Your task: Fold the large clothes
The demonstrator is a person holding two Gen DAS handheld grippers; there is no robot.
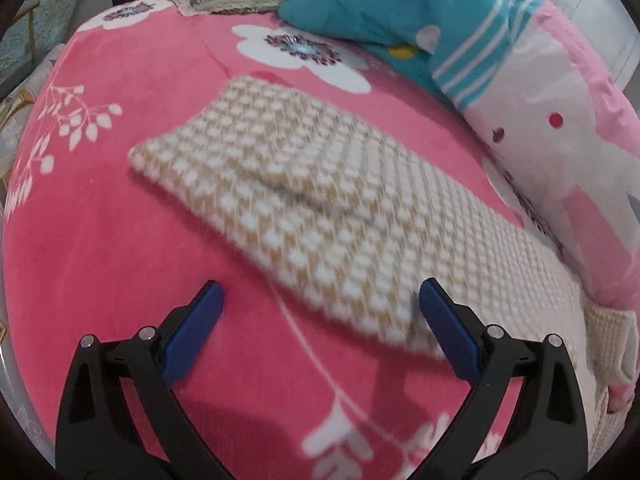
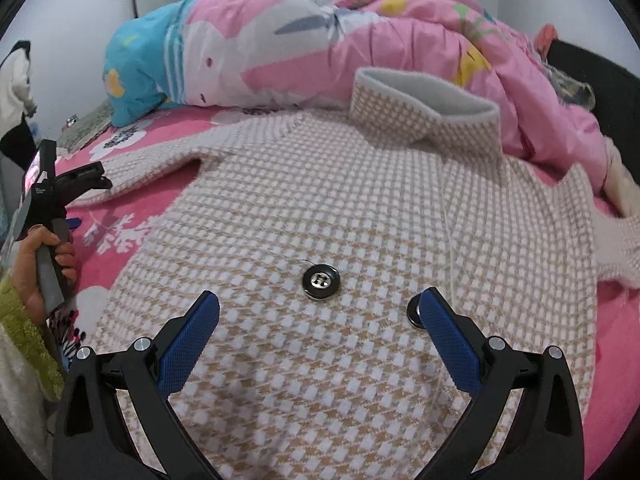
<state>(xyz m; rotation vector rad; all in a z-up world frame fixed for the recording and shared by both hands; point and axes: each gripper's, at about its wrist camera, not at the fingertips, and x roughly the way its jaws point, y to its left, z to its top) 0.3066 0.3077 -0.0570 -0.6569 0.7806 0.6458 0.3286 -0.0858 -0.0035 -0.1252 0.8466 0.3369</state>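
Garment: checked coat (image 2: 320,208), tan/white houndstooth knit, lies flat on the bed over a pink floral blanket (image 1: 120,208). Front faces up; collar (image 2: 424,108) stands folded at the far end, against a bunched pink duvet (image 2: 400,32). Two dark buttons show: one (image 2: 320,276) at centre front, a second (image 2: 416,314) partly behind the right pad.

Left sleeve (image 1: 280,184) lies out across the blanket, clear of the body, w/ a shallow crease mid-length. Cuff end points towards the far left of the left wrist view.

Left tongs (image 1: 320,312): wide, nothing between pads; they hover over the sleeve's near edge, right pad overlapping the cloth in view. Contact: cannot tell. Frame is blurred.
Right tongs (image 2: 320,316): wide, empty, above the coat front near the buttons.
The person's hand (image 2: 44,264) holds the left tool at the left edge of the right wrist view.

Handling, judged: thick, soft fabric, prob. moderately heavy for a garment; will droop and drag, not slide easily on fleece. Not fragile. Fuzzy surface should grip well on textured pads. Buttons hard, so avoid pinching on them.

Grasp pts, judged: sleeve near the cuff or along its edge for the left; hem or shoulder seam for the right. Pinch one layer edge-on; thick pile may need a deep bite.
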